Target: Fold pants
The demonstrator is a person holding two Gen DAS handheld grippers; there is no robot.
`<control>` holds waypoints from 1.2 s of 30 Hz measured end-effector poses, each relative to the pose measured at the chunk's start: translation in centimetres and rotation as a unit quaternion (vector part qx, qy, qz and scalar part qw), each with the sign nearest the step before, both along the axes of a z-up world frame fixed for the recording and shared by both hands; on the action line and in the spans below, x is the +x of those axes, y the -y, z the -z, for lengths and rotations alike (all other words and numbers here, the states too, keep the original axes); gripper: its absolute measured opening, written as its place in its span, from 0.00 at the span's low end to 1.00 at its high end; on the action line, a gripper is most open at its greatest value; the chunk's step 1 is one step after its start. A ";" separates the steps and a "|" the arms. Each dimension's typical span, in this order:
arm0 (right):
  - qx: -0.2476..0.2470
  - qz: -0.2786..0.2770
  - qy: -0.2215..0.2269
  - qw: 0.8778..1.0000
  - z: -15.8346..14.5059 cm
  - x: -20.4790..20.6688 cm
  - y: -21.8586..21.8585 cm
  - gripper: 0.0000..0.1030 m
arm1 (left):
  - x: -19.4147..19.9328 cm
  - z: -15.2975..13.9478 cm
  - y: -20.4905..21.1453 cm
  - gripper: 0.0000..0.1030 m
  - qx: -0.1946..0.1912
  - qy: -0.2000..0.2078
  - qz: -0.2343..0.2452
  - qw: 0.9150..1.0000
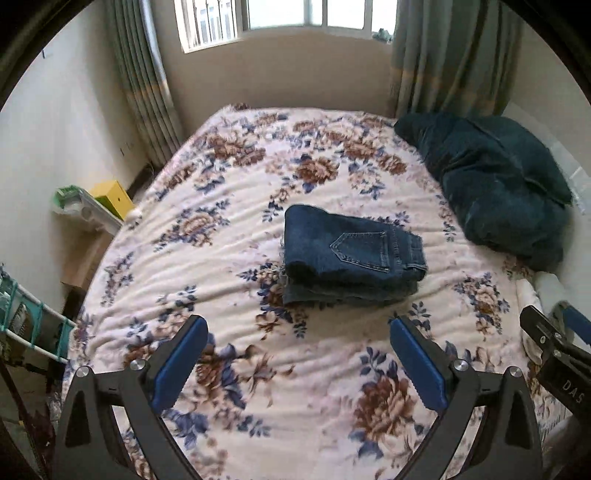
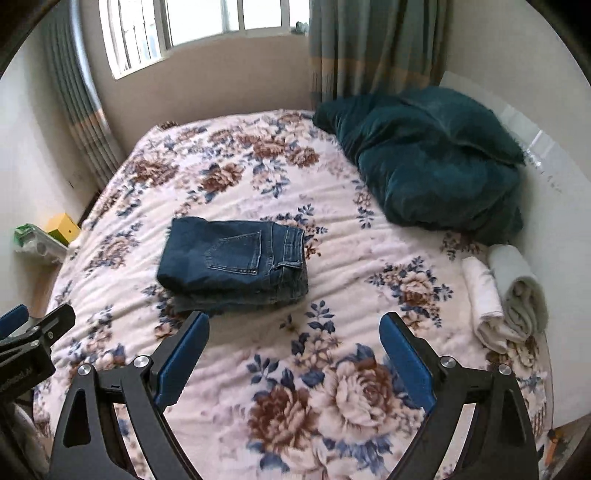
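- While lying folded into a compact stack on the floral bedspread [image 1: 229, 369], blue jeans [image 1: 351, 254] near the middle of the bed, back pocket facing up, waistband end turned toward the dark teal bedding [image 1: 495, 184].
- Left gripper [image 1: 299, 332] raised above the bedspread on the near side of the jeans, blue pads [image 1: 181, 365] spread wide, nothing between them, clear of the denim.
- Right gripper [image 2: 295, 325] likewise above the bedspread on the near side of the jeans, spread wide and empty; tip of its left pad overlapping the near edge of the stack in the right wrist view, whether touching it cannot be told.
- Seen from the left wrist camera, part of the right gripper at the far right edge, well to the right of the jeans.
- Dark teal bedding heaped beyond and to the right of the jeans, against the wall and curtain [image 1: 443, 51].
- Rolled white towels [image 2: 502, 295] to the right of the jeans, at the bed's edge, just below the teal heap.
- Window [image 1: 280, 18] on the wall beyond the jeans, past the far end of the bed.
- Yellow box [image 1: 112, 197] to the left of the jeans, off the bed, beside a white shelf.
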State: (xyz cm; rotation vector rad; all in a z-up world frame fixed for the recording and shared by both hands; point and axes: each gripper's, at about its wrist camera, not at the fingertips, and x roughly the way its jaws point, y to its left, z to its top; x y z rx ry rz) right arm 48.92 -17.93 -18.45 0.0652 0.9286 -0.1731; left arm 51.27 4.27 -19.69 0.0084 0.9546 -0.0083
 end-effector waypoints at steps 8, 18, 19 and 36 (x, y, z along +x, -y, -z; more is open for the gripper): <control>-0.014 -0.003 0.044 0.999 -9.3 -12.5 -2.2 0.93 | -10.5 -7.8 -1.3 0.98 -0.006 0.043 0.015 0.999; -0.026 0.003 0.083 0.996 -18.8 -27.9 -5.4 0.93 | -22.8 -14.9 -2.2 0.98 0.008 0.076 0.049 0.996; -0.024 0.002 0.083 0.996 -19.7 -29.5 -5.7 0.93 | -23.7 -15.4 -2.3 0.98 0.007 0.078 0.048 0.996; -0.011 -0.051 0.118 0.992 -28.2 -41.8 -6.5 0.93 | -33.0 -20.7 -3.8 0.98 -0.009 0.111 0.005 0.994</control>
